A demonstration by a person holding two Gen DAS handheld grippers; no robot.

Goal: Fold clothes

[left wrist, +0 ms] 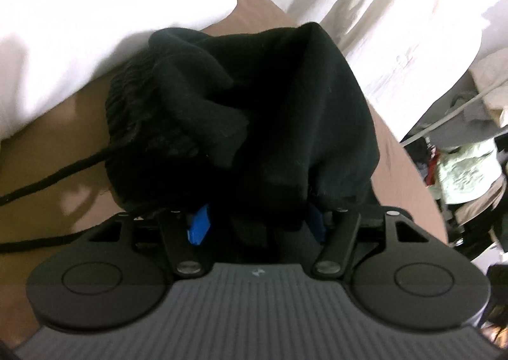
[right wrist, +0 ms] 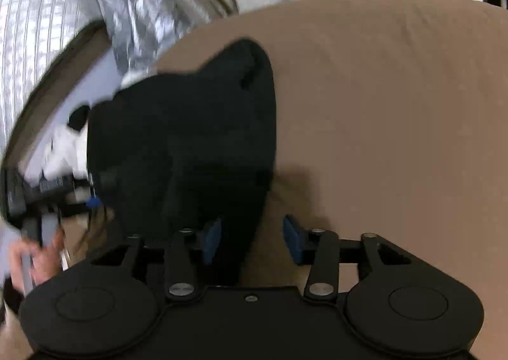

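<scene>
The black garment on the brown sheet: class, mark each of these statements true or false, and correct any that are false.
1. The black garment lies in a bunched heap on a brown sheet. True.
2. The garment is already folded into a neat flat square. False: it is crumpled, with a ribbed band and loose folds showing.
3. A black drawstring trails from the garment across the sheet. True.
4. The pads of the right gripper press together with nothing between them. False: they stand apart, with an edge of the garment between them.
5. White bedding lies beside the garment. True.
6. The pads of the left gripper are red. False: they are blue.
</scene>
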